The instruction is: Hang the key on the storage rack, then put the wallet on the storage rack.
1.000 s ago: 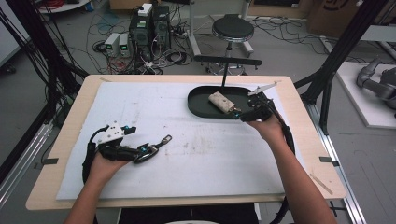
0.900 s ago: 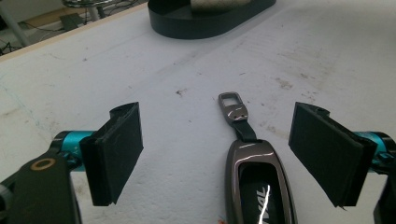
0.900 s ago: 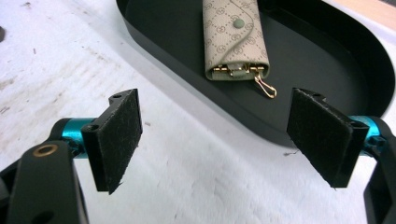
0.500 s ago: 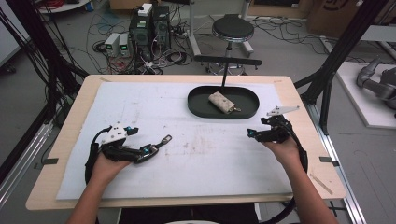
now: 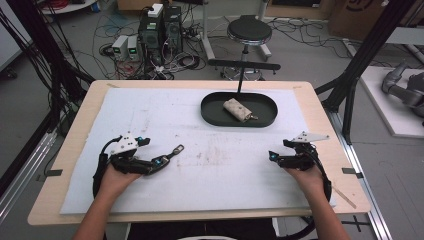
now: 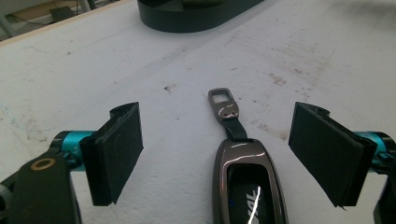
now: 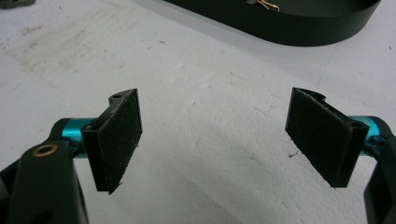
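Both my grippers rest released on the white mat.
My left gripper (image 6: 215, 154) straddles a key fob (image 6: 247, 179) (untouched); my right gripper (image 7: 215, 140) holds nothing.

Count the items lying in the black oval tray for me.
1: a small beige fabric pouch lies near the middle of the black oval tray, a thin metal bit at its end. Anything beneath the pouch would be hidden.
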A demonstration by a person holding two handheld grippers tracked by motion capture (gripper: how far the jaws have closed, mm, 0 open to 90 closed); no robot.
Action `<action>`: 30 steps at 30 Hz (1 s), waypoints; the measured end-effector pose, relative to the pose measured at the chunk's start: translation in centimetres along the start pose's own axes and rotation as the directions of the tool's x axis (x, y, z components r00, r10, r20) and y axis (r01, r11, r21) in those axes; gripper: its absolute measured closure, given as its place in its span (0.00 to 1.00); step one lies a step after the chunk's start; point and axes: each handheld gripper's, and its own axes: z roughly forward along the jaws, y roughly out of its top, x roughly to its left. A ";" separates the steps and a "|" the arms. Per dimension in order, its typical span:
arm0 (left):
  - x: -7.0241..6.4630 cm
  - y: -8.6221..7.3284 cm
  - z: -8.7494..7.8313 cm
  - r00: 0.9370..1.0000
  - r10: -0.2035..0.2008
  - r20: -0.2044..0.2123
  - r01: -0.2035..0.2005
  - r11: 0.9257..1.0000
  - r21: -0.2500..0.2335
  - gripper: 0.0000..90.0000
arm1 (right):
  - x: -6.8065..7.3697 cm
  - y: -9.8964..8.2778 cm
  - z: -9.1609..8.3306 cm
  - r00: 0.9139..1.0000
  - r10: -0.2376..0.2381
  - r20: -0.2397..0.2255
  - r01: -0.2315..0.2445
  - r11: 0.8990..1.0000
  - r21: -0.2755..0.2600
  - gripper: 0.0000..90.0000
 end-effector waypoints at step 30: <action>0.0 0.0 0.7 1.000 -0.026 0.007 0.026 0.999 0.021 0.19 | -0.4 0.0 0.1 0.999 0.020 0.043 -0.019 0.999 -0.027 0.21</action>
